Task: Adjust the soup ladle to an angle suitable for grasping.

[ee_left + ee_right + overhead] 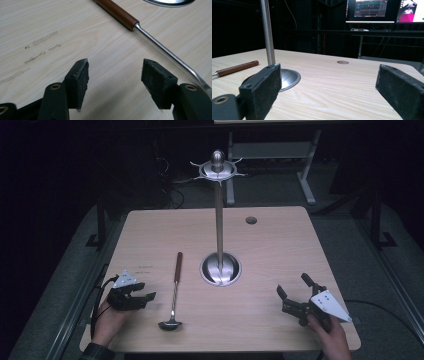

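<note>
A ladle (174,290) with a brown wooden handle (116,13) and a steel stem lies lengthwise on the wooden table (280,250), bowl toward the front edge. A steel utensil stand (219,220) rises from a round base (287,78) at the table's middle, with hooks around its top. My left gripper (142,291) hovers just left of the ladle's stem, jaws apart with nothing between them; its own view shows the stem (172,56) passing outside the right jaw. My right gripper (292,286) sits at the front right, open wide and empty, pointing toward the stand.
A round cable hole (251,220) is set in the table's far right part. Behind the table stand a dark desk frame (305,165) and lit monitors (384,10). Bare wood lies between the two grippers.
</note>
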Demonstrator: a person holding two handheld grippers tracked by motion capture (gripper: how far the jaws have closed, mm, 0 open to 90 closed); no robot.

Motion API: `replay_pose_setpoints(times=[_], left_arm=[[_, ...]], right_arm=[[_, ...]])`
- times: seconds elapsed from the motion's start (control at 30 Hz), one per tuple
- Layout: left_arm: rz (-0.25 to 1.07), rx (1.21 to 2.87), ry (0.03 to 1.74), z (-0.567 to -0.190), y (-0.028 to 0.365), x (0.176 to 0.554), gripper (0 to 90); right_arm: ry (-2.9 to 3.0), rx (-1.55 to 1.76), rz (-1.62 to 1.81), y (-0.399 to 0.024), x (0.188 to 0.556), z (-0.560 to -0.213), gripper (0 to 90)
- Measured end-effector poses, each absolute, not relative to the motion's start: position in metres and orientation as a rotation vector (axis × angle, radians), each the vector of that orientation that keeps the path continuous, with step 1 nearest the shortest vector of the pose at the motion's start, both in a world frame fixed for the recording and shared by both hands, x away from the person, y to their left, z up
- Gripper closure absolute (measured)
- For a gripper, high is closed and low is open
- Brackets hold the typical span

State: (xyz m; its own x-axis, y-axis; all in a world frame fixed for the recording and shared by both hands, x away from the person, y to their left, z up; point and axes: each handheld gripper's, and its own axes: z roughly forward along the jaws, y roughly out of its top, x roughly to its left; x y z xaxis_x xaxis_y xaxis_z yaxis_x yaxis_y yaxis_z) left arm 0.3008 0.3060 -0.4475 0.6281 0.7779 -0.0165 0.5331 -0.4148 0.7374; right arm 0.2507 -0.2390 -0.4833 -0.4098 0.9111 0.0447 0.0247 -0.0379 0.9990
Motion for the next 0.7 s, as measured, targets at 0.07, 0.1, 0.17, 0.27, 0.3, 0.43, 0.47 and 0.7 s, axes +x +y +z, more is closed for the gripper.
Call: replay_pose_setpoints(times=[0.07, 0.1, 0.17, 0.27, 0.3, 0.43, 0.47, 0.7], left_arm=[[0.436, 2.114, 1.018, -0.445, 0.304, 0.303, 43.2], [0.433, 2.101, 1.022, -0.445, 0.302, 0.304, 44.8], [0.453, 2.105, 1.020, -0.443, 0.300, 0.308, 48.3], [0.469, 2.093, 1.031, -0.441, 0.295, 0.314, 53.1], [0.471, 2.091, 1.034, -0.440, 0.292, 0.315, 54.7], [0.467, 2.126, 1.026, -0.440, 0.287, 0.322, 64.6], [0.472, 2.126, 1.025, -0.440, 0.286, 0.324, 65.9], [0.467, 2.103, 1.074, -0.437, 0.283, 0.337, 81.4]], right_arm=[[1.506, 1.021, 1.538, -0.239, 0.251, -0.483, 6.0], [1.506, 1.021, 1.538, -0.239, 0.251, -0.483, 6.0], [1.506, 1.021, 1.539, -0.239, 0.251, -0.483, 6.0], [1.506, 1.022, 1.540, -0.239, 0.251, -0.483, 6.0], [1.507, 1.021, 1.540, -0.239, 0.251, -0.483, 6.0], [1.507, 1.022, 1.541, -0.239, 0.251, -0.483, 6.0], [1.508, 1.023, 1.542, -0.239, 0.251, -0.483, 6.1], [1.507, 1.025, 1.545, -0.239, 0.251, -0.483, 6.0]])
